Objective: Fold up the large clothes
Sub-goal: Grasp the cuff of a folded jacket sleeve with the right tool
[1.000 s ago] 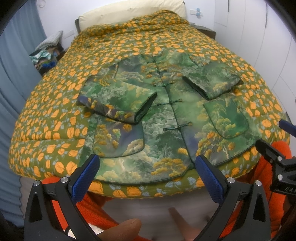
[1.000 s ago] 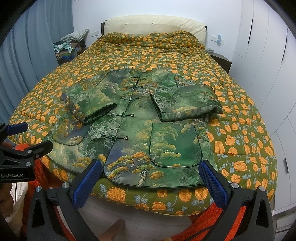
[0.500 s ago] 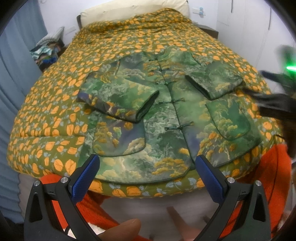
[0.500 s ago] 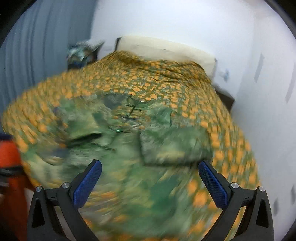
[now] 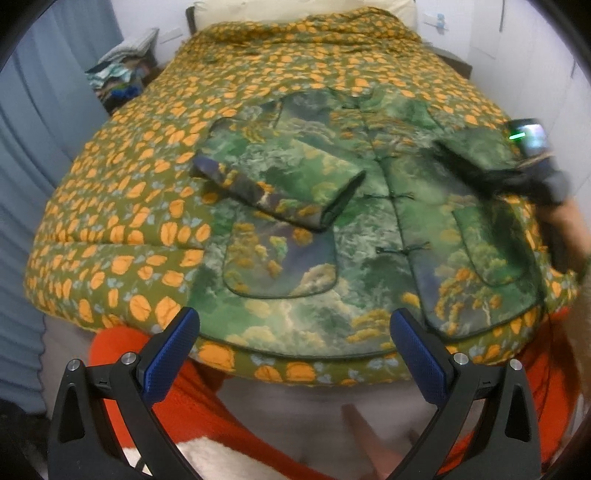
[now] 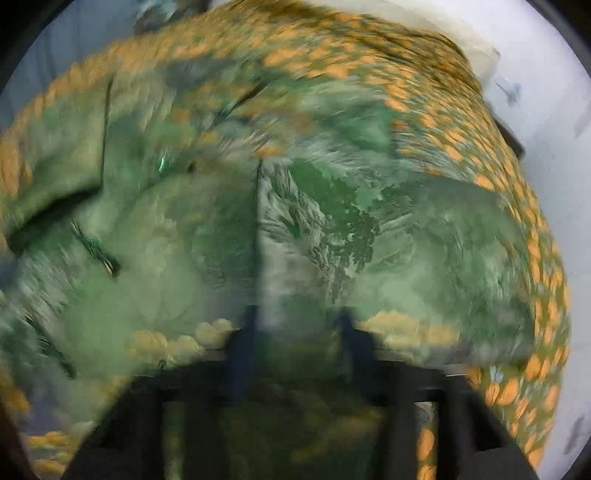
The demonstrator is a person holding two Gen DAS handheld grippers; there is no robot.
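A green landscape-print jacket [image 5: 369, 229] lies flat, front up, on the bed, both sleeves folded across its chest. My left gripper [image 5: 295, 354] is open and empty, hovering off the near bed edge just below the jacket's hem. My right gripper [image 5: 517, 173] shows in the left wrist view, reaching over the jacket's right folded sleeve [image 5: 476, 151]. In the blurred right wrist view that gripper [image 6: 295, 332] sits low and very close over the jacket fabric [image 6: 332, 229], its fingers [image 6: 242, 332] narrowed; I cannot tell whether they pinch cloth.
The bed carries an orange-leaf quilt [image 5: 155, 177]. A pile of clothes [image 5: 122, 74] sits at the far left by a blue curtain. A cream headboard [image 5: 303, 7] and white wall stand at the back. Orange cloth [image 5: 207, 402] hangs below the near edge.
My right gripper has swung from the near bed edge forward and down onto the jacket's right sleeve, its fingers closing in. My left gripper has barely moved.
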